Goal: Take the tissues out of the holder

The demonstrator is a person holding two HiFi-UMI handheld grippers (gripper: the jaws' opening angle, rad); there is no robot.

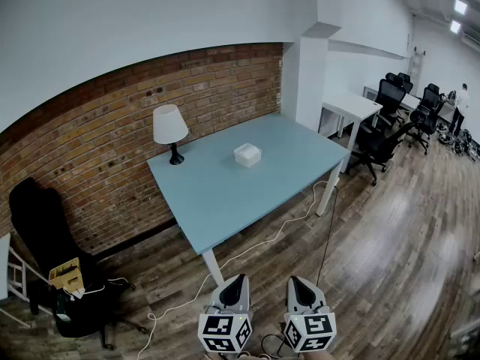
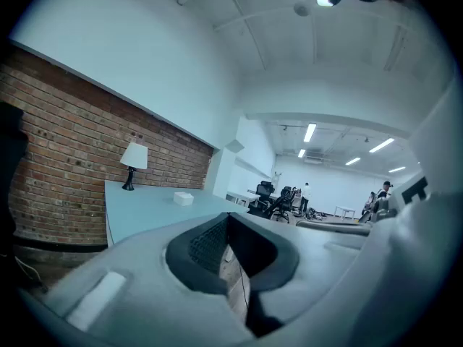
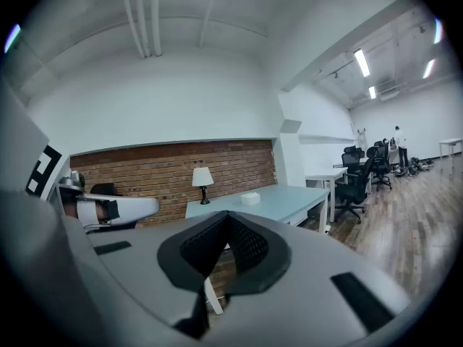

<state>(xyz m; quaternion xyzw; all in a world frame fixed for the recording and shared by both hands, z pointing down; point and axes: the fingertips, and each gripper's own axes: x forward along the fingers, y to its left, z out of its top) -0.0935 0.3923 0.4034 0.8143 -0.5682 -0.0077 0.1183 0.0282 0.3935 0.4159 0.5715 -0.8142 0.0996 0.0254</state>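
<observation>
A small white tissue holder (image 1: 247, 154) sits near the middle of a pale blue table (image 1: 225, 193); it also shows far off in the left gripper view as a white box (image 2: 183, 199) and in the right gripper view (image 3: 250, 199). Both grippers are low at the bottom of the head view, well short of the table, over the wooden floor. My left gripper (image 1: 235, 289) is shut with nothing in it. My right gripper (image 1: 298, 290) is shut too, empty. Their jaws meet in both gripper views.
A white-shaded lamp (image 1: 170, 130) stands on the table's far left by the brick wall. A black chair (image 1: 52, 265) with a yellow box stands left. White cable (image 1: 259, 247) runs over the floor under the table. Office chairs (image 1: 379, 142) and a person (image 1: 459, 108) are far right.
</observation>
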